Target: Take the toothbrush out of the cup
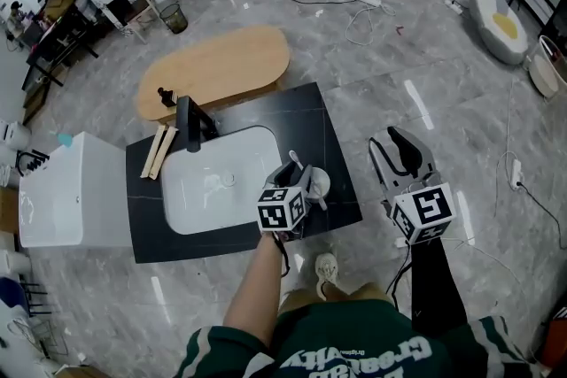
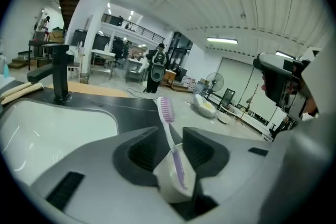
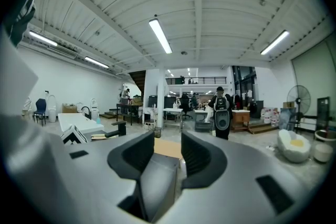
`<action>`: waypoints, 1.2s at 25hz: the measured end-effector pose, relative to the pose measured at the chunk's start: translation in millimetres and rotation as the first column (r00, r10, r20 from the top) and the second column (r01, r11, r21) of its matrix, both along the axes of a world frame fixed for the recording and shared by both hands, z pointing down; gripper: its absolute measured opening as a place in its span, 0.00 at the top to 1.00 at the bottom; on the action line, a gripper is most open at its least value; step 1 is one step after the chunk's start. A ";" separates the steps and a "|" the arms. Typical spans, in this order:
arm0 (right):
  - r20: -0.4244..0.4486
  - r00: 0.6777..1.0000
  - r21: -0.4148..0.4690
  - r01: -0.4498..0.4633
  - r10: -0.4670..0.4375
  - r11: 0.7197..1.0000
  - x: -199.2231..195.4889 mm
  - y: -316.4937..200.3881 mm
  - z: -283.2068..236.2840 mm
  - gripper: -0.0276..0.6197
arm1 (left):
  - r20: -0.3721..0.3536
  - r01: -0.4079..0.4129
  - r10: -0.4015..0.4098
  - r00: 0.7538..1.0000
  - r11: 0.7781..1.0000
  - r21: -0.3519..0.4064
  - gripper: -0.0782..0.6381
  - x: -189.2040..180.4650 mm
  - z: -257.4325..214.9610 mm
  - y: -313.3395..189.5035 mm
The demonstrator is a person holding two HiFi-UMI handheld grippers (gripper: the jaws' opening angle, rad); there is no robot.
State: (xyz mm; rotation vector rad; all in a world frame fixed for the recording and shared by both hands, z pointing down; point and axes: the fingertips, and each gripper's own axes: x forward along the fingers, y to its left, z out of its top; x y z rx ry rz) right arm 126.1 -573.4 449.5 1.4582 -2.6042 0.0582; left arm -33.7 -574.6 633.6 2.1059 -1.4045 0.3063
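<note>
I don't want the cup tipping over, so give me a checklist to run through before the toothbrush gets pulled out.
1. Cup sits in the left gripper, between its jaws: ok.
2. Left gripper pressing firmly on the cup: cannot tell.
3. Toothbrush standing in the cup, bristles up, top free to grab: ok.
4. Right gripper open and empty: ok.
5. Right gripper lined up with the toothbrush: not ok; it is off beside the counter, over the floor.
</note>
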 end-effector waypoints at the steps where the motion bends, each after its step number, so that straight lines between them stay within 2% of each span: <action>1: 0.001 1.000 0.001 -0.002 0.002 1.000 1.0 -0.5 -0.7 0.70 | -0.009 -0.002 0.002 1.000 1.000 0.002 0.82 0.8 -1.4 -0.7; 4: 0.003 1.000 0.002 -0.004 0.004 1.000 1.9 -1.0 -1.4 0.70 | -0.047 -0.019 0.019 0.999 1.000 0.005 0.86 4.4 -7.0 -0.5; 10: 0.003 1.000 0.001 0.010 -0.010 1.000 -5.5 1.5 -1.0 0.70 | -0.031 -0.091 0.092 0.995 0.996 0.023 0.86 16.0 -13.7 6.0; 14: 0.008 1.000 0.009 0.023 -0.023 1.000 -10.8 4.7 -6.2 0.71 | -0.032 -0.105 0.108 0.994 0.992 0.063 0.86 20.5 -31.6 11.1; 24: 0.030 0.998 0.047 0.047 -0.049 0.998 -24.0 18.6 -27.3 0.71 | -0.018 -0.039 0.044 0.999 0.974 0.225 0.86 0.6 -115.7 18.3; 30: 0.035 0.997 0.072 0.069 -0.071 0.995 -36.9 26.5 -38.0 0.71 | 0.015 0.006 -0.012 1.000 0.937 0.350 0.86 -15.4 -174.3 31.5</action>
